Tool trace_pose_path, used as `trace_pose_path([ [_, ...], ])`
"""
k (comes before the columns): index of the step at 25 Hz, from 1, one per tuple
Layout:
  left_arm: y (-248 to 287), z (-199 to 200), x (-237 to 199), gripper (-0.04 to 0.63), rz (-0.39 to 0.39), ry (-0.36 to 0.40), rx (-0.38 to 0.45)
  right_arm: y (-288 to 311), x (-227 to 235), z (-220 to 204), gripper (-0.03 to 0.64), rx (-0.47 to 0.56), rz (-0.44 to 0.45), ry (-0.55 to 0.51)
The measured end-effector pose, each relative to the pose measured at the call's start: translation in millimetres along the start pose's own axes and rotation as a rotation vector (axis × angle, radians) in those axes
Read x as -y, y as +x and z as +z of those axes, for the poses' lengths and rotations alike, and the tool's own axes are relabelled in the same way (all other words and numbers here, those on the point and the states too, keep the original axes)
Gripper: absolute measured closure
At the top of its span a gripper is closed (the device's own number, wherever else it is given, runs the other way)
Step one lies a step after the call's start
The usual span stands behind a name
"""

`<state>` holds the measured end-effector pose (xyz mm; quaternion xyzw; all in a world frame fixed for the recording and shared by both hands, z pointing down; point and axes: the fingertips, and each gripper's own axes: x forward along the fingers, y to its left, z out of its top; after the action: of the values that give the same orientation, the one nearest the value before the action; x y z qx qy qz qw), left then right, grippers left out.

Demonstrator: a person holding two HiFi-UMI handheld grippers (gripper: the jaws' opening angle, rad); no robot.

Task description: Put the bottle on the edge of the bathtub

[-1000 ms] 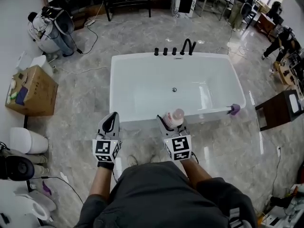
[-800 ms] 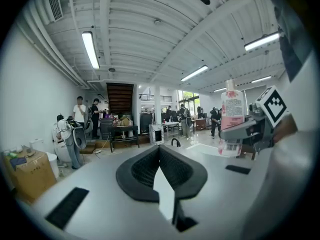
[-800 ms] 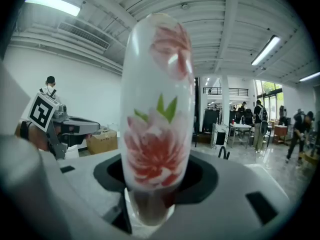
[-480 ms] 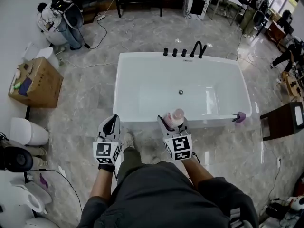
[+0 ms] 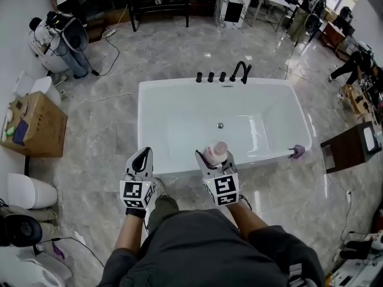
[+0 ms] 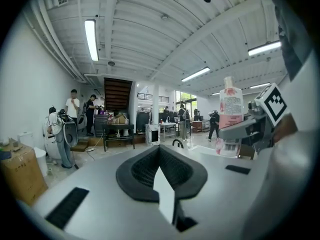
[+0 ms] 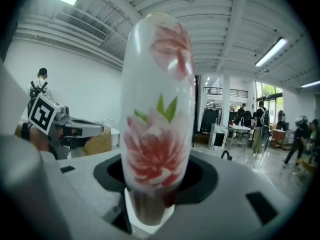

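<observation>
The white rectangular bathtub [image 5: 157, 164] stands just ahead, and no bottle sits on its near edge. The pickup looks done; the placing remains. Both forearms reach forward side by side, the tools pointing slightly downward. The left gripper [image 5: 142, 158] is clenched on nothing. The right gripper [image 5: 209, 158] clasps the upright white flower-printed plastic bottle [image 5: 217, 150], seemingly above the near rim.

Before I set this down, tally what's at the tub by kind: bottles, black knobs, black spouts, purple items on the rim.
bottle: 1
knobs: 3
spout: 1
purple item: 1
Total: 6
</observation>
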<state>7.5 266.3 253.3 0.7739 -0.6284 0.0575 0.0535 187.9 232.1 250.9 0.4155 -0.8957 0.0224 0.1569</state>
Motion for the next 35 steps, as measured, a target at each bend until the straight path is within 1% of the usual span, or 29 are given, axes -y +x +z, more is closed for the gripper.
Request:
trace_pose_path([
  [4,38,10,-31,0.597,-0.030,-0.001,-0.001,37,11,9,0.388,-0.020,-0.031,0.015],
  [10,93,15,-103,0.595,-0.062,-0.013,-0.020,116,11,34,0.388,-0.036,-0.070,0.028],
  [15,131,17,-142,0.597,-0.107,-0.014,-0.031,170,11,47,0.388,-0.048,-0.103,0.042],
  [20,166,7,-175,0.597,-0.131,-0.014,-0.026,226,9,50,0.388,-0.041,-0.129,0.035],
  [24,193,-4,-196,0.597,-0.126,-0.001,-0.038,269,11,52,0.388,-0.041,-0.125,0.036],
  [28,223,-10,-210,0.597,-0.100,-0.004,-0.033,312,25,52,0.388,-0.030,-0.110,0.022],
  [31,245,-19,-215,0.597,-0.085,0.011,-0.031,347,38,43,0.388,-0.025,-0.098,0.017],
  [35,277,-36,-231,0.597,-0.057,0.017,-0.053,394,54,28,0.388,-0.033,-0.079,0.015],
])
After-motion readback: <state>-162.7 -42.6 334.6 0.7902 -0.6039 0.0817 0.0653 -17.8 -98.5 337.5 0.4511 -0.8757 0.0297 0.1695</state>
